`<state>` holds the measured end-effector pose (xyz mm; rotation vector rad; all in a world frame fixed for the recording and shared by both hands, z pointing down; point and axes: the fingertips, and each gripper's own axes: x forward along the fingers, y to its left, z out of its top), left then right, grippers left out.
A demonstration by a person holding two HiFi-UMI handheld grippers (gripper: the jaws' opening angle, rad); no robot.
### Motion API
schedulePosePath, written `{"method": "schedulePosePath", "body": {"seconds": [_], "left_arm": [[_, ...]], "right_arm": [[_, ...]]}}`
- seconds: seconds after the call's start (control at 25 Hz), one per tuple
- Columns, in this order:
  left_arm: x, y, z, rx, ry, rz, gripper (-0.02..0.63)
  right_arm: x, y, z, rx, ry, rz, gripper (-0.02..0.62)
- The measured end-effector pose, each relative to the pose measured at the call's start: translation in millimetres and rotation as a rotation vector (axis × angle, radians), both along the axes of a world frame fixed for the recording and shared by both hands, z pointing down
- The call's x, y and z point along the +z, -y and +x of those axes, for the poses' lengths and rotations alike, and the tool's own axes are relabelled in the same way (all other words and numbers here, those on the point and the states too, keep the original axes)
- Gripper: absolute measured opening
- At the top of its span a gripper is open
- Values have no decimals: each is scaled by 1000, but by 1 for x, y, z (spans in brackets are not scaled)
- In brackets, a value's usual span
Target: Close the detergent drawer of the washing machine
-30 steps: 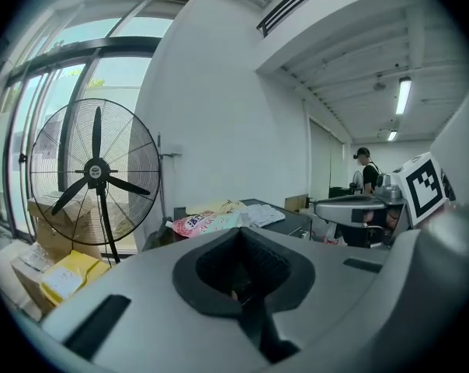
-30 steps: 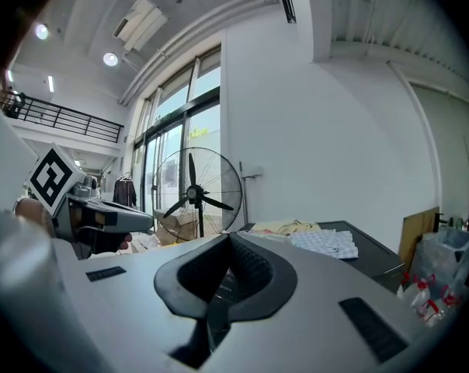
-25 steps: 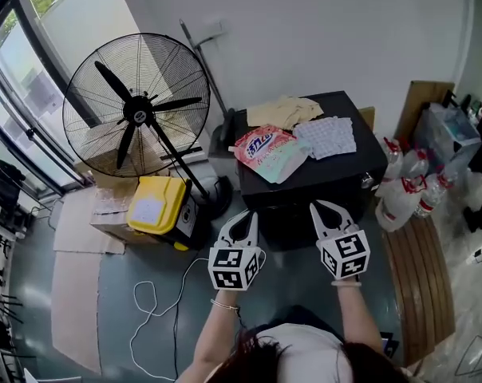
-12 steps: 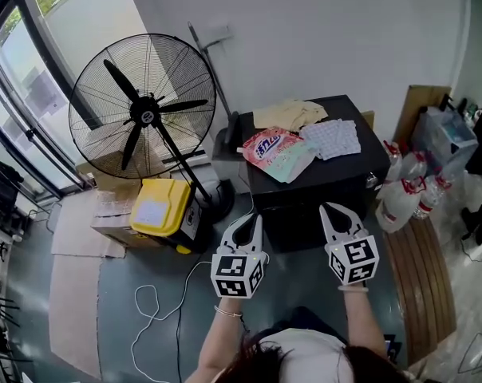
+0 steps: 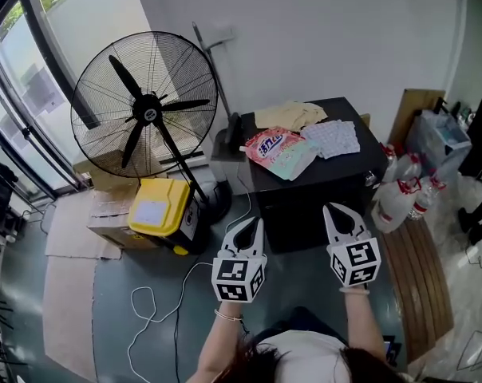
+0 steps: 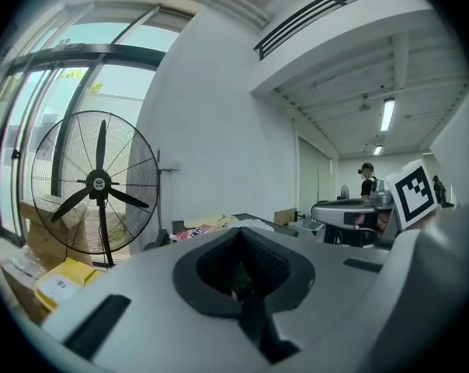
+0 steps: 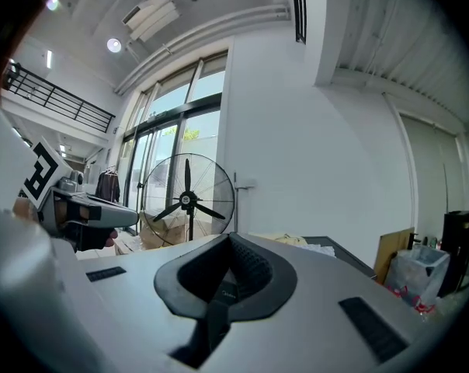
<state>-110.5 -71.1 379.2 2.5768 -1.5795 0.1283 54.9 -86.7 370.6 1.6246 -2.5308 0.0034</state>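
Observation:
The washing machine [image 5: 325, 191] is a black box against the white wall, ahead of both grippers. A pink detergent bag [image 5: 274, 148], a beige cloth [image 5: 287, 115] and a white checked cloth [image 5: 331, 137] lie on its top. I cannot make out its detergent drawer in any view. My left gripper [image 5: 250, 223] hangs shut and empty before the machine's left front corner. My right gripper [image 5: 335, 211] is shut and empty too, just short of the dark front face. In the left gripper view the jaws [image 6: 238, 231] meet, and likewise in the right gripper view [image 7: 230, 236].
A large black pedestal fan [image 5: 145, 106] stands left of the machine, with a yellow box [image 5: 157, 207] on cardboard at its foot. A white cable [image 5: 155, 309] loops on the grey floor. Plastic bottles [image 5: 401, 194] and a slatted wooden bench [image 5: 420, 286] are at the right.
Both grippers have drifted slightly right and lower in the head view, still shut. The view has shifted so the machine sits a little further right.

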Motion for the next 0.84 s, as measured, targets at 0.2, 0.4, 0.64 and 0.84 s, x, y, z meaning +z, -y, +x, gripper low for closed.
{"method": "schedulePosePath", "body": {"seconds": [0.2, 0.4, 0.64, 0.84], "left_arm": [[0, -4, -4, 5, -12, 5, 17], [-3, -6, -6, 11, -18, 13, 17], [-2, -3, -7, 13, -19, 4, 18], [0, 5, 0, 13, -18, -2, 18]], "right_arm": [[-5, -7, -1, 13, -4, 13, 26], [-8, -10, -3, 19, -4, 23, 26], [-9, -6, -3, 25, -10, 19, 26], [-6, 1, 2, 23, -8, 15, 26]]}}
